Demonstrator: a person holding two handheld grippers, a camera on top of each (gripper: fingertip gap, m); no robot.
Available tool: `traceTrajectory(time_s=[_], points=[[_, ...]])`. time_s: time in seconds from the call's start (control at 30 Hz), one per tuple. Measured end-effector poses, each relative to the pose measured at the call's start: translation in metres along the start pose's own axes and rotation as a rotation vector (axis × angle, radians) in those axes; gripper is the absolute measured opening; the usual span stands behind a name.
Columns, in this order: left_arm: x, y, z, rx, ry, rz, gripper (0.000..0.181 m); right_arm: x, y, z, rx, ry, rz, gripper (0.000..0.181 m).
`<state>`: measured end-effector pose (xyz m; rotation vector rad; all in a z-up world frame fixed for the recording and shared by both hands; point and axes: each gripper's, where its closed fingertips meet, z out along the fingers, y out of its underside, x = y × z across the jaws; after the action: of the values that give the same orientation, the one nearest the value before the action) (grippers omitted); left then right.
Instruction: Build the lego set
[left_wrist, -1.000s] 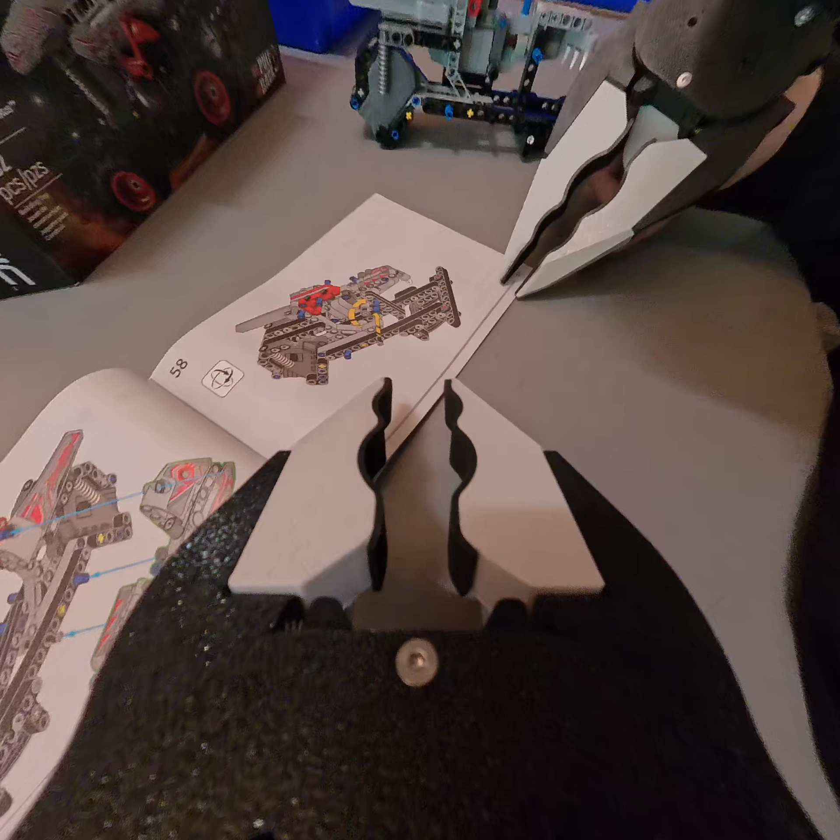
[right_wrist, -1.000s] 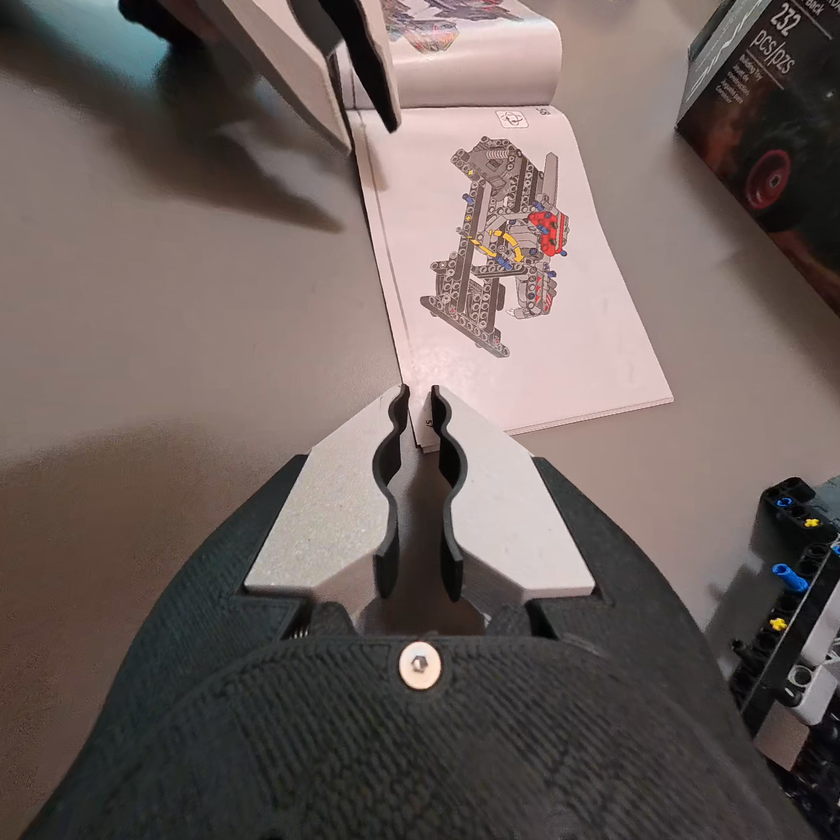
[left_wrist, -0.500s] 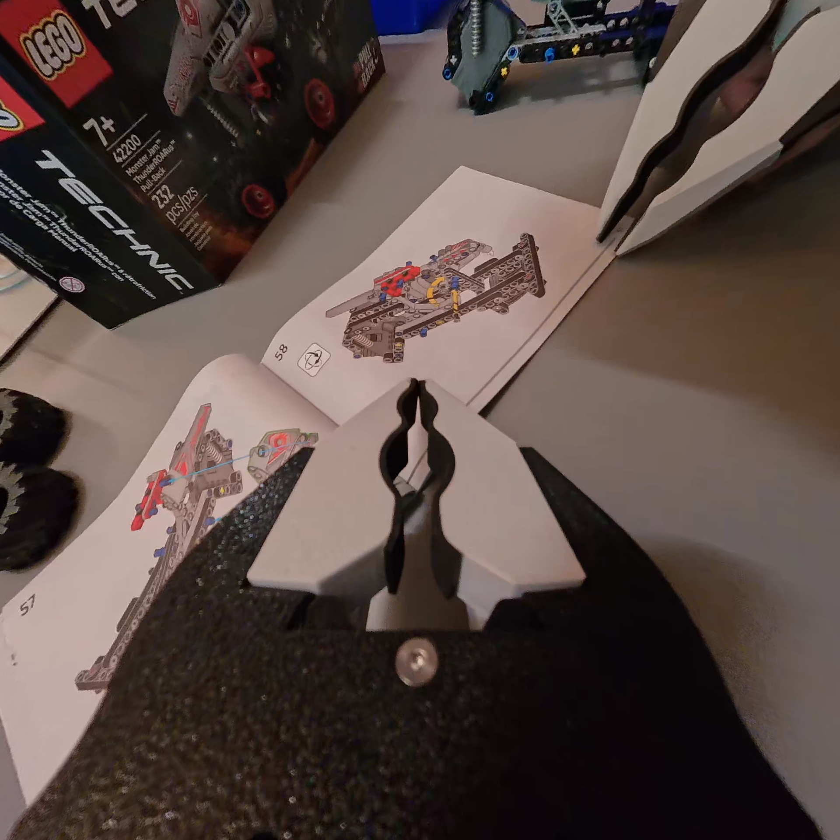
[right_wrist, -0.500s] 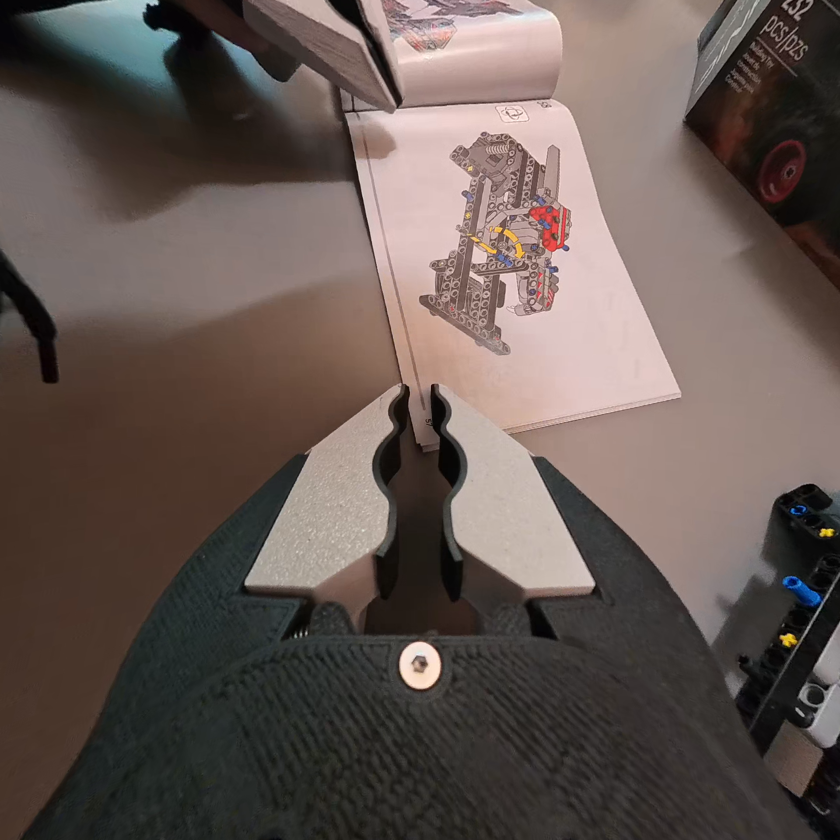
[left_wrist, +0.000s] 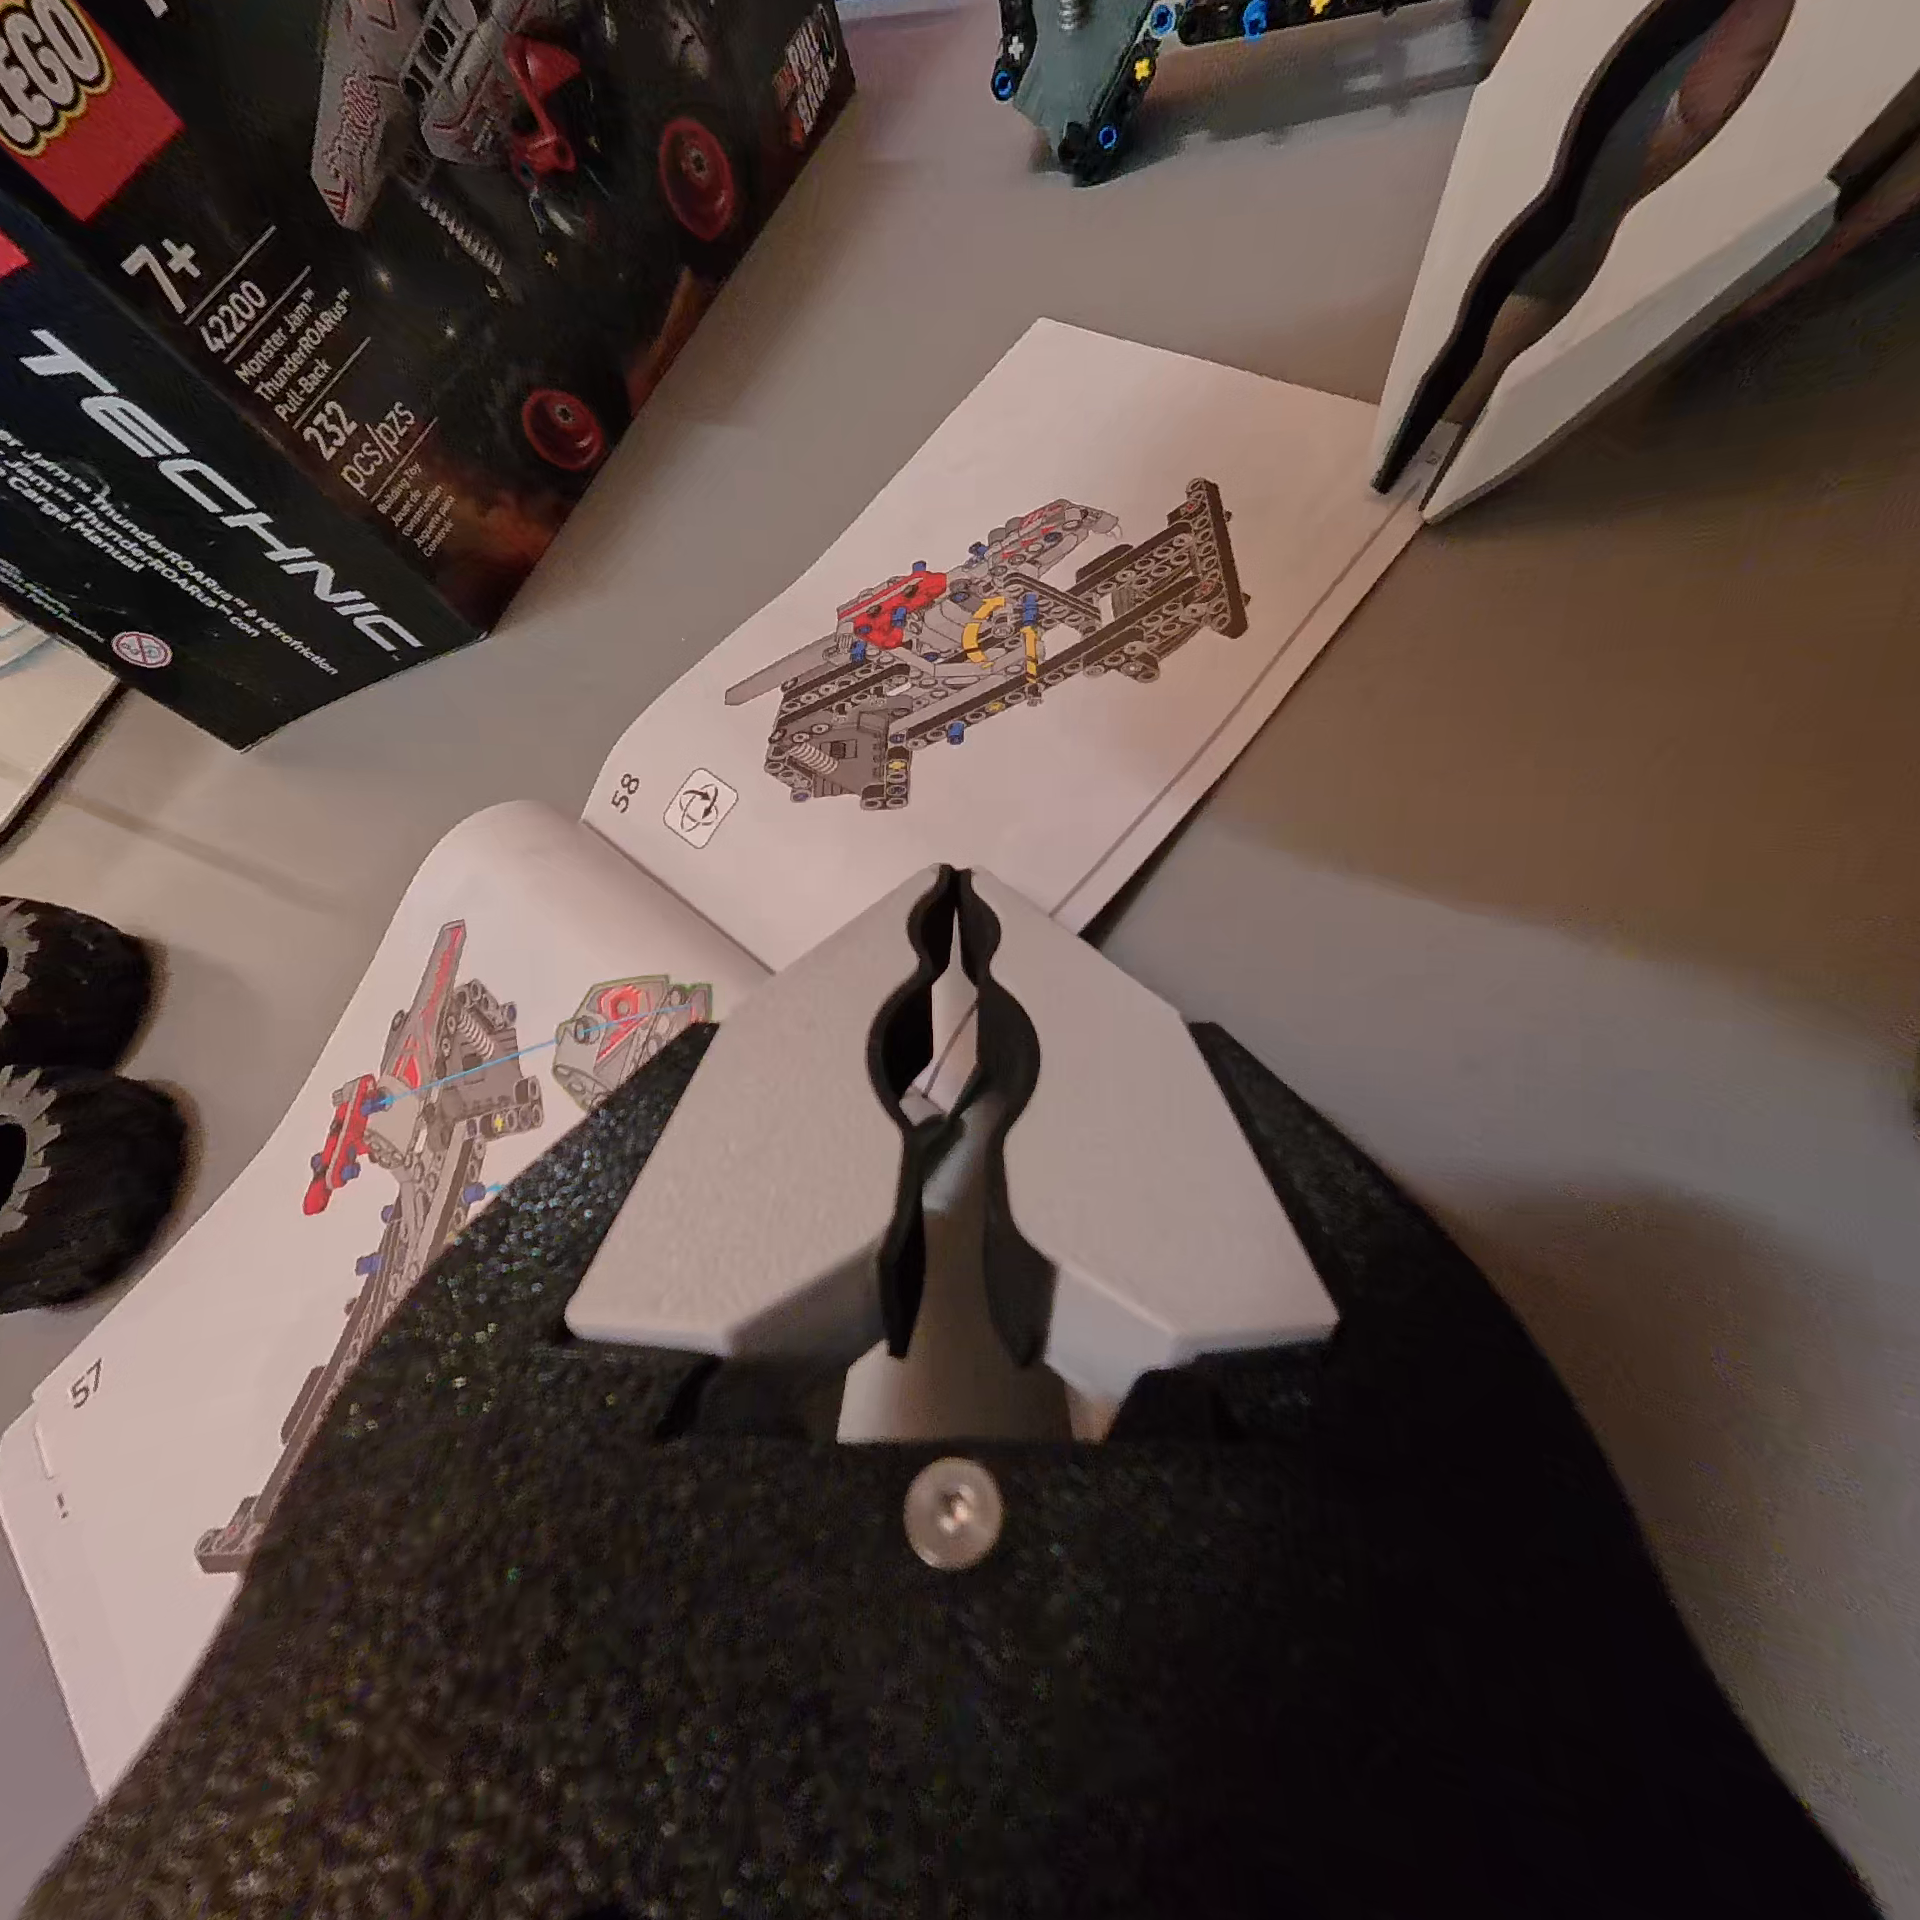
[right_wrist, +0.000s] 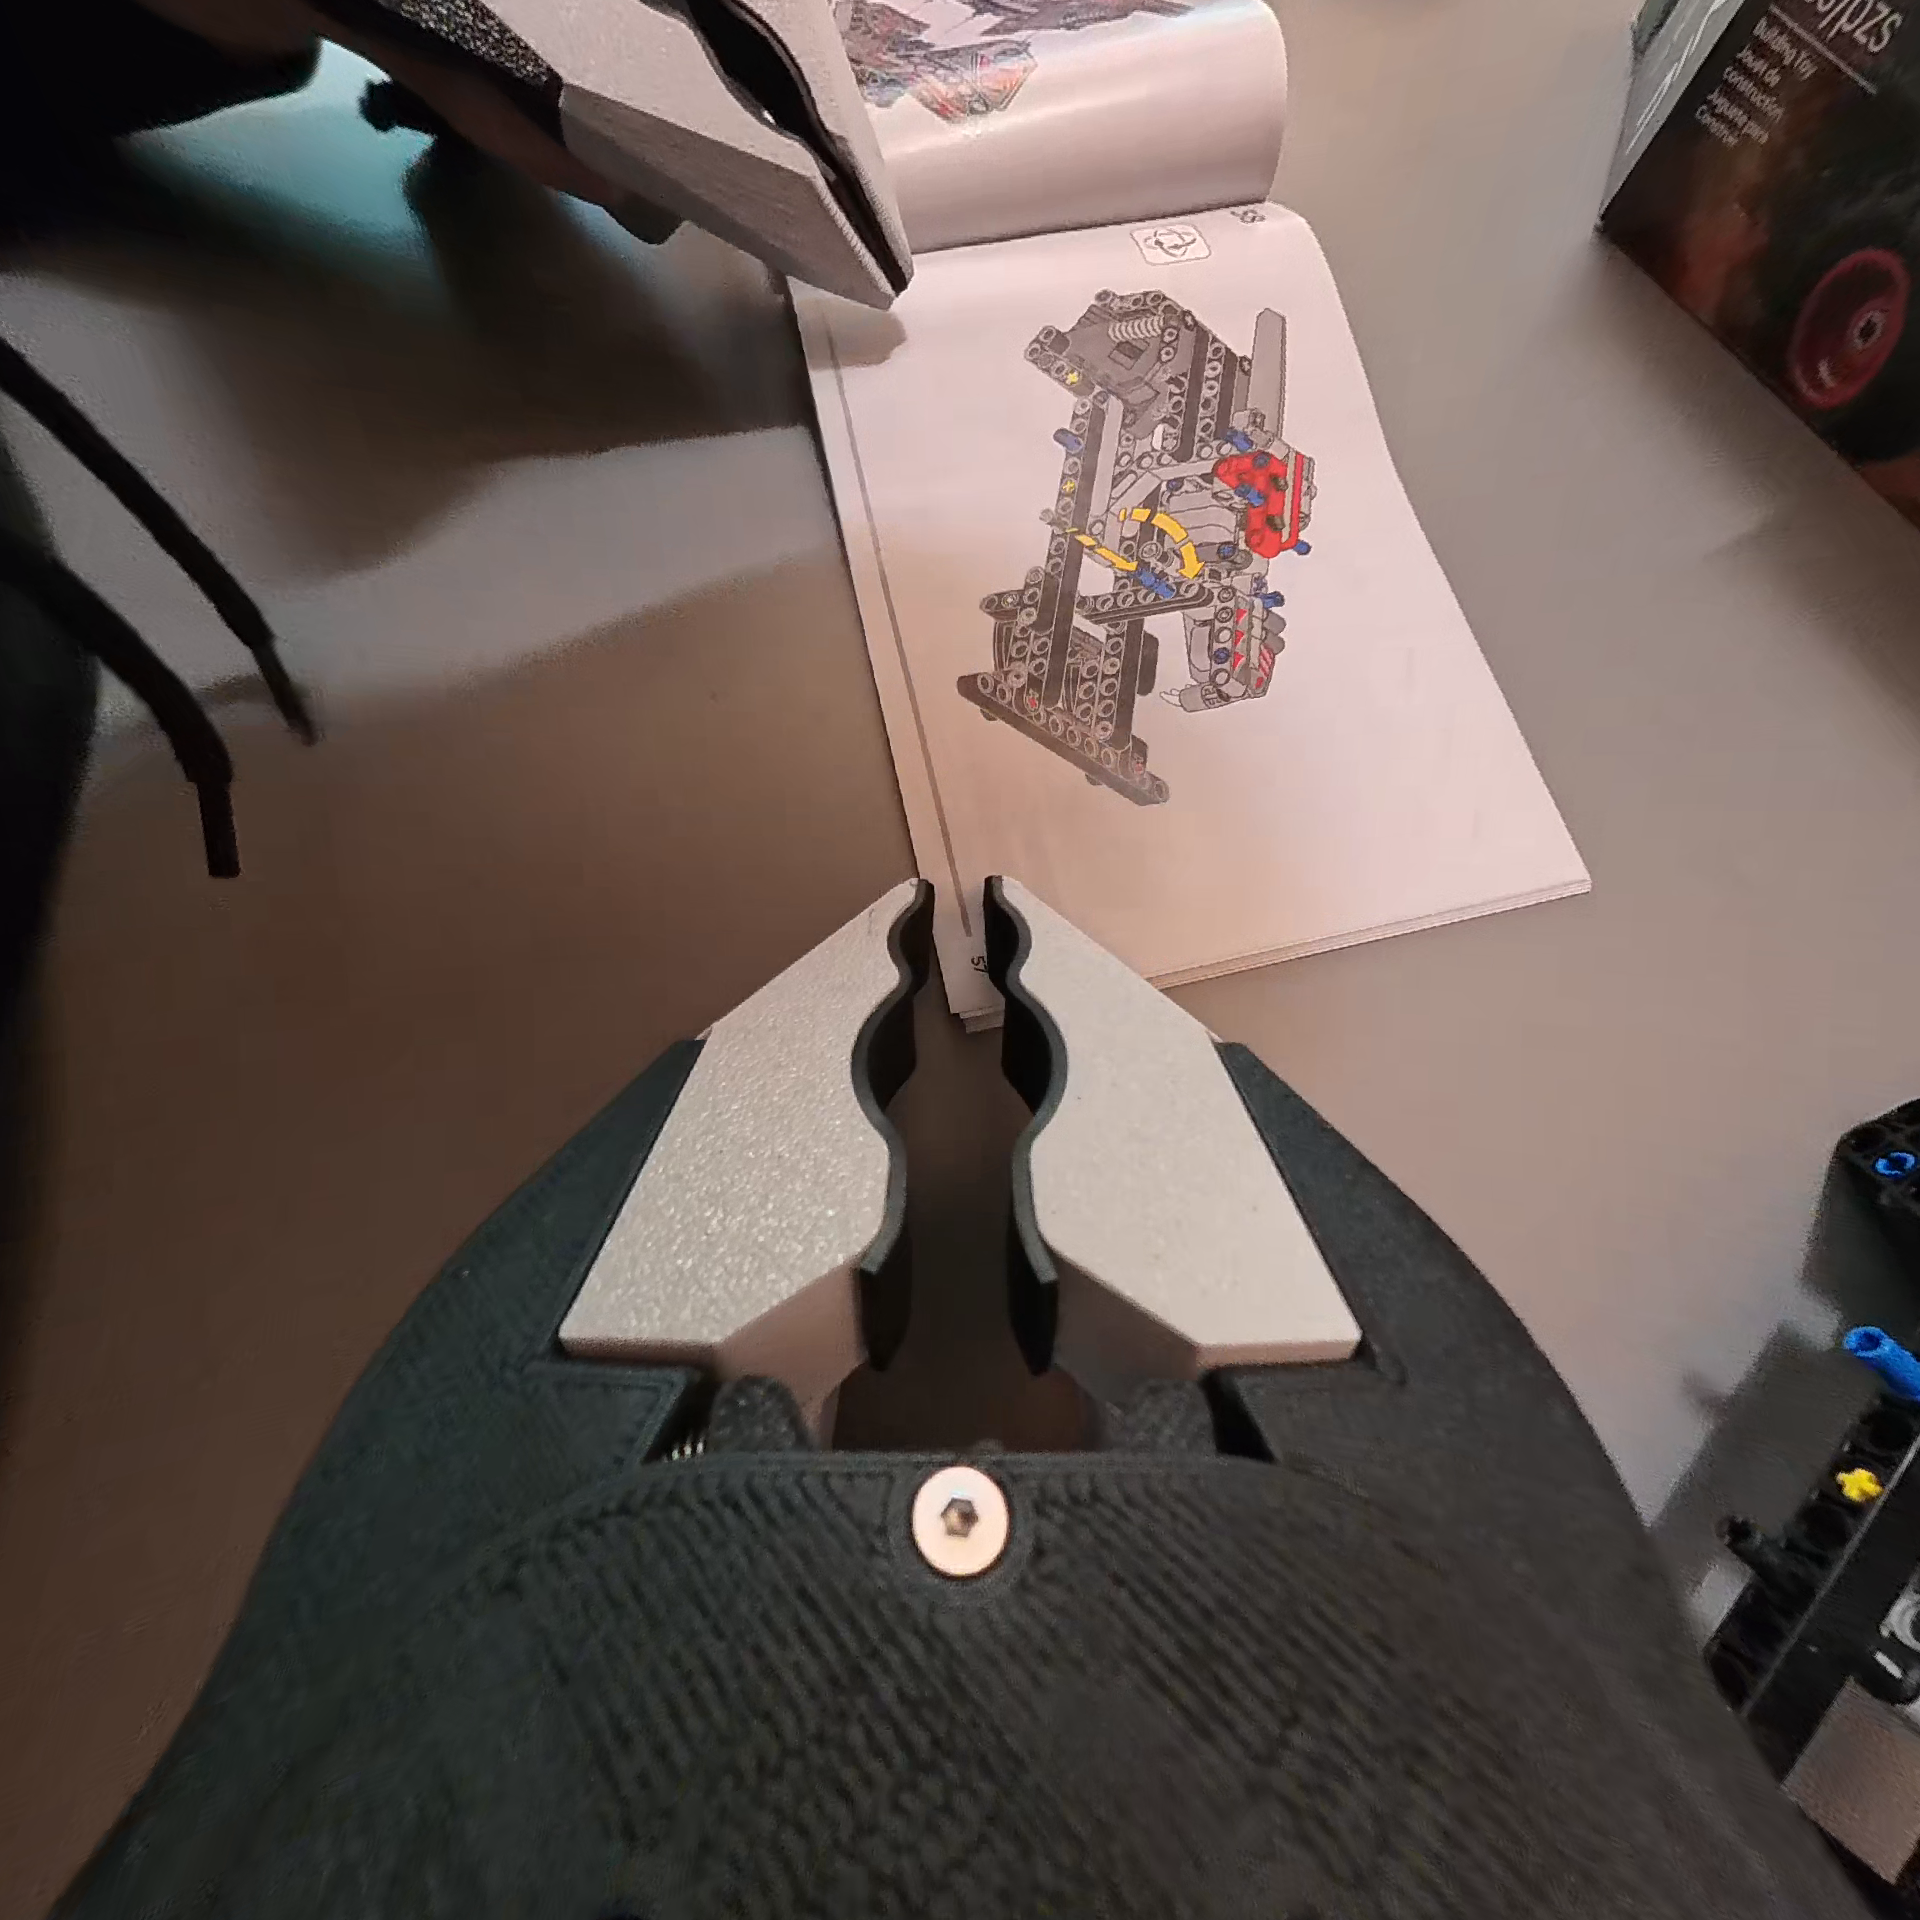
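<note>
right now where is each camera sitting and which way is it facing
Left wrist view: sits on the left gripper, looking across the open instruction booklet toward the set's box and the partly built model; its own fingers show, tips together.
Right wrist view: sits on the right gripper, looking the opposite way along the booklet's edge; its own fingers show, slightly apart.
Shared: the booklet, the grey table, and each view shows the other gripper at the booklet's far end.

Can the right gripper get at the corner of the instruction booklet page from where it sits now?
Probably yes. The right gripper is open, its fingers straddling the near corner of the instruction booklet, with nothing between them and the paper. The left gripper sits at the far corner, well apart.
</note>
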<state>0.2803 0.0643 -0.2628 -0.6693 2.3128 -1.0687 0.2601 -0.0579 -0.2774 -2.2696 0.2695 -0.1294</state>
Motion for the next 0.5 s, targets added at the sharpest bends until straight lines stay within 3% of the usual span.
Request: traceTrajectory(time_s=[0.5], points=[[0.0002, 0.0018, 0.0006, -0.01, -0.002, 0.011, 0.0, 0.0007, -0.0003, 0.0004, 0.0, 0.002, -0.006, 0.008]])
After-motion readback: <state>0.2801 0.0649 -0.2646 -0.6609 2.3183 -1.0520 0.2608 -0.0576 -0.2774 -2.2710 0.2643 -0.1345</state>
